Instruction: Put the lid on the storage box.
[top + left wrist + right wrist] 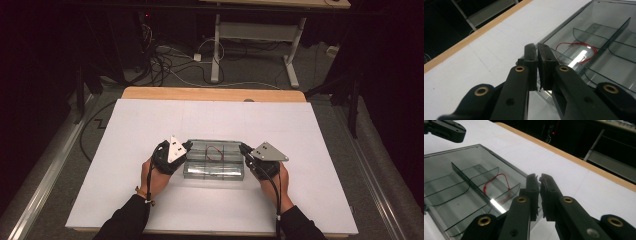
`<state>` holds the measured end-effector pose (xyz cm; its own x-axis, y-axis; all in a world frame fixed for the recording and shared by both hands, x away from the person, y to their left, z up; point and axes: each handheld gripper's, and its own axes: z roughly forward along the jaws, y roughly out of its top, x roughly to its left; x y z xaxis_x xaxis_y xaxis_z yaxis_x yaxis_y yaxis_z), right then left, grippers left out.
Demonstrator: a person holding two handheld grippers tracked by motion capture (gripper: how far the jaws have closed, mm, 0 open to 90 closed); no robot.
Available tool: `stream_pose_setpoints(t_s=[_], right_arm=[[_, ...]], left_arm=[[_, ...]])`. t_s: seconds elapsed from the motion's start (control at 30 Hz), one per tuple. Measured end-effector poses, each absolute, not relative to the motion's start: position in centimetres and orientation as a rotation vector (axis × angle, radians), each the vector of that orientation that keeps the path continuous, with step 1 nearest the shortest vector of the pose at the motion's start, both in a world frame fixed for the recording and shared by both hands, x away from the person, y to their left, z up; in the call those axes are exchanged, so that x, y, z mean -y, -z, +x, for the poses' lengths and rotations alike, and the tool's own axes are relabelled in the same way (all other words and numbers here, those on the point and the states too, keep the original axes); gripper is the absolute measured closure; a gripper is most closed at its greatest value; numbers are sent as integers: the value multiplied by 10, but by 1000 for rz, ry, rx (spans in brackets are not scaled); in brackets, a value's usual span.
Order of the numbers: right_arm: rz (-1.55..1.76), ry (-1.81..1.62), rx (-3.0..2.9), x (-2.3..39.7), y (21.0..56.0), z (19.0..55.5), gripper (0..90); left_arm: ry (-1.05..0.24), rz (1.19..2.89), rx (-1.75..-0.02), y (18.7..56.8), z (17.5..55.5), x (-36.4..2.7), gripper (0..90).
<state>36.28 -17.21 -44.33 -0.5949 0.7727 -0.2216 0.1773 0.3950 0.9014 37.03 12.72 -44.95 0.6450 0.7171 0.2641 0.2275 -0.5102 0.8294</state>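
Note:
A clear plastic compartment box (214, 167) lies mid-table on a white sheet, with a red wire (216, 151) in one of its cells. My left gripper (187, 146) sits at the box's left end. In the left gripper view its jaws (537, 47) stand almost together over the box's (599, 27) edge, near the red wire (576, 46); whether anything thin is pinched I cannot tell. My right gripper (245, 149) is at the right end. Its jaws (537, 177) are pressed close on a small clear tab of the box (461, 167). The left gripper (446, 130) shows beyond.
The white sheet (150, 120) covers a wooden table whose far edge (210, 93) shows behind. Dividers (466, 181) split the box into several cells. Beyond the table are cables and a desk frame (216, 55) on the floor.

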Motion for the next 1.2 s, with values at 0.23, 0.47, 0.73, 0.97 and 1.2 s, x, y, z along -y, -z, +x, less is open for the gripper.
stream_pose_setpoints(t_s=[0.23,0.47,0.73,0.97,1.2], right_arm=[[787,-1235,-2023,173,440,360,760],[775,-1261,-2022,173,440,360,659],[782,-1262,-2011,172,441,360,499],[812,-1255,-1990,172,442,362,339],[825,-1297,-1982,173,443,363,229]], left_arm=[[-768,2057,-721,448,371,-131,801],[-782,2060,-705,446,371,-135,758],[-802,2077,-655,443,368,-134,651],[-792,2104,-626,445,369,-130,505],[-815,2077,-662,447,369,-127,294]])
